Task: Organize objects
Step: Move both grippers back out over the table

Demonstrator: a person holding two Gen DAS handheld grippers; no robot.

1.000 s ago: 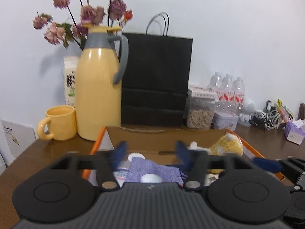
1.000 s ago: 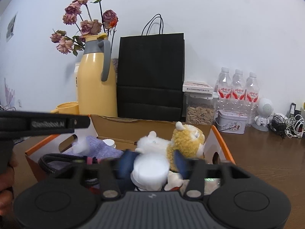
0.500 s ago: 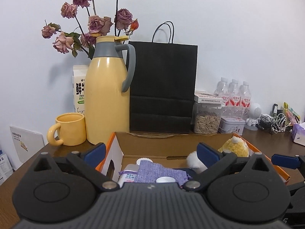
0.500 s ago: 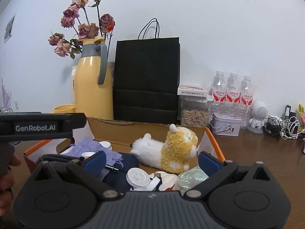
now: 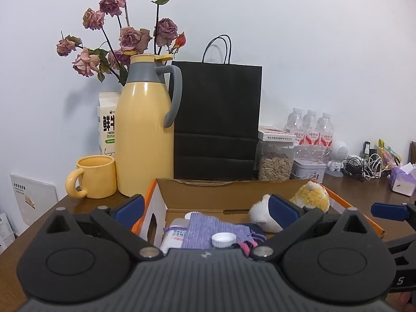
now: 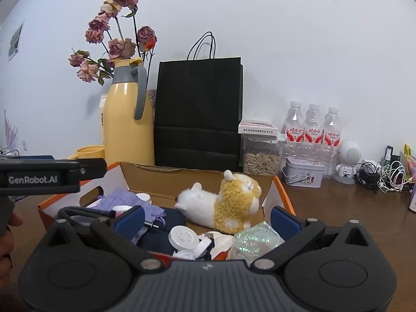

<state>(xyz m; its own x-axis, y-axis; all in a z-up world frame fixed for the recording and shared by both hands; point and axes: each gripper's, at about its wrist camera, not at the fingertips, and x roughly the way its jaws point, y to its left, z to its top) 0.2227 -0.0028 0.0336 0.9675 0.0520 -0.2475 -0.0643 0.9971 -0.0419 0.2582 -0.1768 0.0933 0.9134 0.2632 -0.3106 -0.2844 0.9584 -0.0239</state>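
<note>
An open cardboard box (image 5: pixel 208 192) with orange edges sits on the wooden table; it also shows in the right wrist view (image 6: pixel 166 179). Inside lie a yellow and white plush toy (image 6: pixel 228 205), a purple knit pouch (image 5: pixel 208 230), a white-capped bottle (image 5: pixel 223 239), a white round container (image 6: pixel 183 236), a dark blue item (image 6: pixel 166 223) and a glittery clear wrap (image 6: pixel 257 240). My left gripper (image 5: pixel 206 208) is open and empty over the box's left half. My right gripper (image 6: pixel 206 217) is open and empty over the box's near right part.
Behind the box stand a yellow thermos jug (image 5: pixel 145 130) with dried roses, a yellow mug (image 5: pixel 95 176), a milk carton (image 5: pixel 106 127), a black paper bag (image 5: pixel 217 119), a seed jar (image 5: pixel 275 161), a tin (image 5: pixel 308 169), water bottles (image 5: pixel 310 130) and tangled cables (image 5: pixel 364 166).
Both grippers have opened and pulled back and up from the box. The right gripper let go of the white round container, which now lies in the box.
</note>
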